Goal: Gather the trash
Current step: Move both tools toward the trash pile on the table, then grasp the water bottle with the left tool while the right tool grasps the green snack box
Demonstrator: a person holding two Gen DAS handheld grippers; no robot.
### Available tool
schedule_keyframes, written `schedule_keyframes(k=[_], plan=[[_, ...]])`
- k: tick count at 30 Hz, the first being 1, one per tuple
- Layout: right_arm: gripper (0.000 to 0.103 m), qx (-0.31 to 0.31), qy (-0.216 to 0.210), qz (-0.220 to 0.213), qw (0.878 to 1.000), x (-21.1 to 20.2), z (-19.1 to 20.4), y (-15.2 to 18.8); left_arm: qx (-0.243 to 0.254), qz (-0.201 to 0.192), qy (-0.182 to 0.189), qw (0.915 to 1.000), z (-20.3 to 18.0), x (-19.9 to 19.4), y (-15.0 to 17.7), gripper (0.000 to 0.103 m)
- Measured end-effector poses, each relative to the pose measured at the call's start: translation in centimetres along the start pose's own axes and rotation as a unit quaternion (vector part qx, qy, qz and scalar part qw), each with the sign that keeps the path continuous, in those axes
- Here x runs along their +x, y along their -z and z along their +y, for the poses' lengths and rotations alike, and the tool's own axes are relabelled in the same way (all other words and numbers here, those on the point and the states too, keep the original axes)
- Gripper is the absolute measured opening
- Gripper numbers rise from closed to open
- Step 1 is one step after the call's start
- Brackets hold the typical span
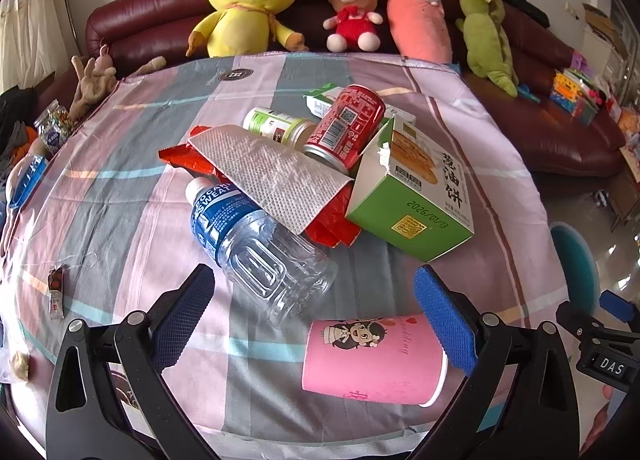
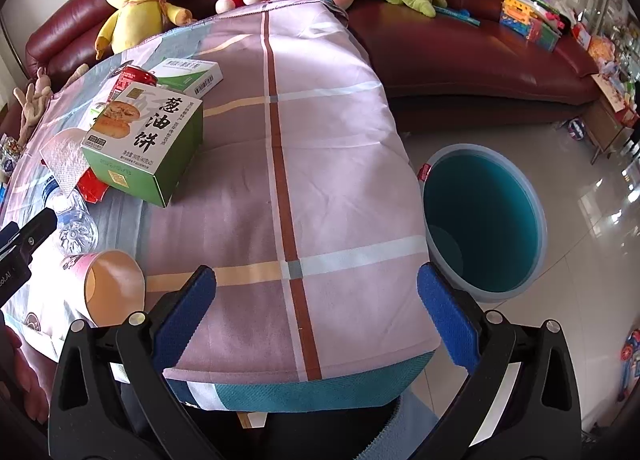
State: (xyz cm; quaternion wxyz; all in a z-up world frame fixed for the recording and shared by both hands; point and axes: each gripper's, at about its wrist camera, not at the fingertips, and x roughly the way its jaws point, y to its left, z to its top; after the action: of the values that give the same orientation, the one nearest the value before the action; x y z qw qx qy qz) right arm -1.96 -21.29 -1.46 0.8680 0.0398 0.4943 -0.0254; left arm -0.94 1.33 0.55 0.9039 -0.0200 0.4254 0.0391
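**Trash heaped on the table, both tongs empty, bucket waiting on the floor**

The left gripper (image 1: 316, 312) hangs over the near edge of the checked tablecloth (image 1: 120, 195) with its blue pads spread wide apart and nothing between them. Directly ahead of it lies the pile: a clear plastic bottle (image 1: 256, 244) on its side, a pink paper cup (image 1: 372, 360) also on its side, a green box (image 1: 416, 195), a red can (image 1: 344, 123), a paper towel (image 1: 272, 175) draped over a red wrapper (image 1: 332, 219), and a small jar (image 1: 276, 125) behind them.

The cup is the nearest piece. It sits just inside the right pad of the left gripper, its long axis running across the view, with the open mouth toward the right. The bottle lies just beyond, its base pointing toward the gripper and its capped neck slanting away to the left, so its long axis runs roughly along the fingers, not across them.

The right gripper (image 2: 316, 312) is likewise spread open and empty, over a bare stretch of cloth. From its view the pile is off to the left, while the teal bucket (image 2: 536, 219) stands on the floor just past the table's right edge.

So the left hand looks better placed to grab; the right hand is nearer the bucket. Nothing appears collected yet, as far as the bucket's visible inside shows.
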Motion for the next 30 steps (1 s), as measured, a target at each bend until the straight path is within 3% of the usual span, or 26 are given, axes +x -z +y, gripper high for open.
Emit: schedule_keyframes(k=[17,24,30], plan=[[0.097,-0.007,0.002,0.007,1.000,0.2,1.0,-0.6,-0.009,0.009,-0.004,0.9999,2.6,1.0,-0.2,0.099],[0.097,-0.013,0.002,0.017,1.000,1.4,1.5,-0.9,-0.057,0.047,-0.005,0.9973,7.1,3.4,-1.5,0.099],[0.097,-0.018,-0.001,0.032,0.999,2.8,2.2,-1.4,-0.070,0.070,0.009,0.9951,7.4,5.5,-2.6,0.099]])
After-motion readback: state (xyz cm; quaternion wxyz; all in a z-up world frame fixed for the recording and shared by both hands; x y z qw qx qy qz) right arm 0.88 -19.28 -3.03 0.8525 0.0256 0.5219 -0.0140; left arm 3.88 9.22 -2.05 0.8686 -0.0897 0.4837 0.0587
